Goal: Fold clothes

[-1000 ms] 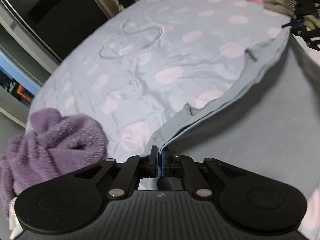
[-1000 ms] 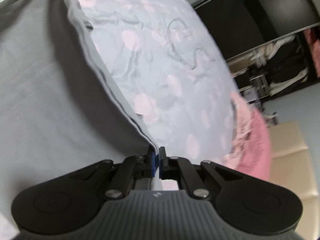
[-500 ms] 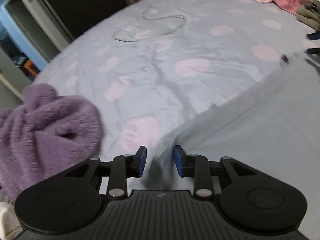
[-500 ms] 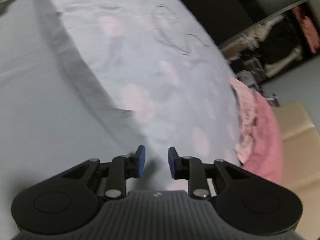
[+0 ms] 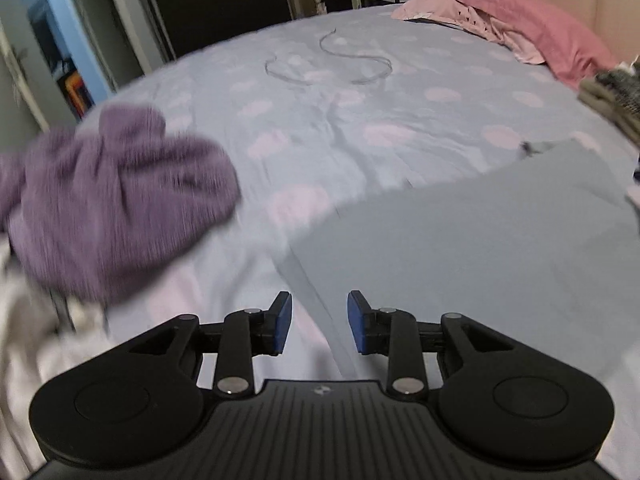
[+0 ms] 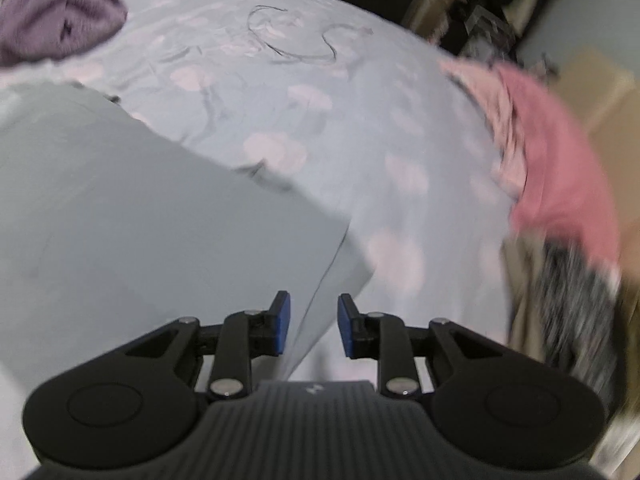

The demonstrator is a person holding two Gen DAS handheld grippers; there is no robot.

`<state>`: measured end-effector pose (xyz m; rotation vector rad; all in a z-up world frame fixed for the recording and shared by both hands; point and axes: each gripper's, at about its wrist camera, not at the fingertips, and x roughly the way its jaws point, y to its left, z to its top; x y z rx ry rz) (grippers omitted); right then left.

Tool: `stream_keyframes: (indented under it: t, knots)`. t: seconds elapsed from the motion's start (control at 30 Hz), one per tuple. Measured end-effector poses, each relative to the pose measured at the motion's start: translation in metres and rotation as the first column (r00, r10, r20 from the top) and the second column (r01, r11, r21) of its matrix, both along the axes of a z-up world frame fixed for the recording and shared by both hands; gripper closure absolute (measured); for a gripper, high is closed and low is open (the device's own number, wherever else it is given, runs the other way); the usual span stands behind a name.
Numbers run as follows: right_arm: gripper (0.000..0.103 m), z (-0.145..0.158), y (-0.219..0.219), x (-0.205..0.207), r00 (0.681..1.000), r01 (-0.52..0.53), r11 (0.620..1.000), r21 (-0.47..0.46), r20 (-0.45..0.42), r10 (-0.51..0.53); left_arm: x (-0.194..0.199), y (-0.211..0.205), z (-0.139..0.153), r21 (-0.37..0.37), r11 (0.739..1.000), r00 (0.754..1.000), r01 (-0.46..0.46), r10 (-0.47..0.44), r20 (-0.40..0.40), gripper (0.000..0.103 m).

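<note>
Left wrist view: left gripper [image 5: 319,322] gaping wide, empty, over grey garment [image 5: 480,240] edge; right gripper [image 6: 313,324] likewise, hovering at garment's opposite edge.

Both black claws [image 5: 319,322] [image 6: 310,323] carry blue pads and silver screws.

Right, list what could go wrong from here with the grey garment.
The left gripper and right gripper are open, so the grey garment lies unrestrained and its fold could slip. The purple fleece sits close and may get snagged. Motion blur could spoil the next grasp.
</note>
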<state>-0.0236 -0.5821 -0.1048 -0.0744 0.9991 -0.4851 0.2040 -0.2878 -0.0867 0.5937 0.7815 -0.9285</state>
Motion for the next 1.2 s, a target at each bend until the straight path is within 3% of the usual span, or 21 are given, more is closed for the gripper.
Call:
stream_keyframes:
  t: [0.2,0.33,0.43,0.53,0.63,0.77,0.9,1.07,1.1,1.17,1.2]
  knots:
    - [0.075,0.002,0.010,-0.078,0.980,0.128,0.948,0.290,0.110,-0.166,-0.032,0.057,-0.011,-0.080,0.995,0.982,-0.060,0.045,-0.181,0.074]
    - [0.074,0.002,0.016,-0.112,0.966,0.154,0.930,0.334,0.145,-0.213,-0.048,0.075,-0.021,-0.107,0.990,0.971,-0.089,0.062,-0.232,0.074]
    - [0.074,-0.001,0.024,-0.127,0.965,0.086,0.913,0.398,0.195,-0.176,-0.056,0.077,-0.028,-0.106,0.992,0.968,-0.075,0.046,-0.247,0.074]
    - [0.072,-0.011,0.048,-0.126,0.981,-0.054,0.955,0.293,0.192,-0.004,-0.064,0.076,-0.033,-0.104,0.993,0.972,-0.046,0.021,-0.233,0.074]
    - [0.072,-0.026,0.066,-0.122,0.984,-0.153,0.966,0.207,0.125,0.129,-0.070,0.074,-0.036,-0.091,0.995,0.975,-0.027,0.006,-0.221,0.074]
    - [0.064,-0.038,0.064,-0.119,0.983,-0.171,0.975,0.141,0.089,0.159,-0.071,0.073,-0.039,-0.079,0.996,0.977,-0.028,0.011,-0.212,0.074]
    - [0.064,-0.038,0.056,-0.117,0.971,-0.224,0.965,0.138,0.121,0.208,-0.069,0.070,-0.042,-0.076,0.996,0.975,-0.036,0.018,-0.220,0.074]
    - [0.063,-0.045,0.056,-0.106,0.948,-0.314,0.942,0.119,0.094,0.304,-0.068,0.066,-0.047,-0.062,0.998,0.975,-0.033,0.018,-0.219,0.074]
    - [0.064,-0.046,0.055,-0.105,0.946,-0.322,0.938,0.130,0.088,0.312,-0.068,0.066,-0.048,-0.060,0.998,0.976,-0.031,0.018,-0.219,0.074]
    - [0.081,-0.049,0.050,-0.107,0.949,-0.315,0.937,0.154,0.066,0.308,-0.068,0.066,-0.050,-0.056,0.998,0.975,-0.032,0.019,-0.220,0.074]
    - [0.081,-0.050,0.048,-0.108,0.951,-0.311,0.936,0.166,0.054,0.306,-0.068,0.065,-0.051,-0.053,0.998,0.975,-0.032,0.019,-0.221,0.074]
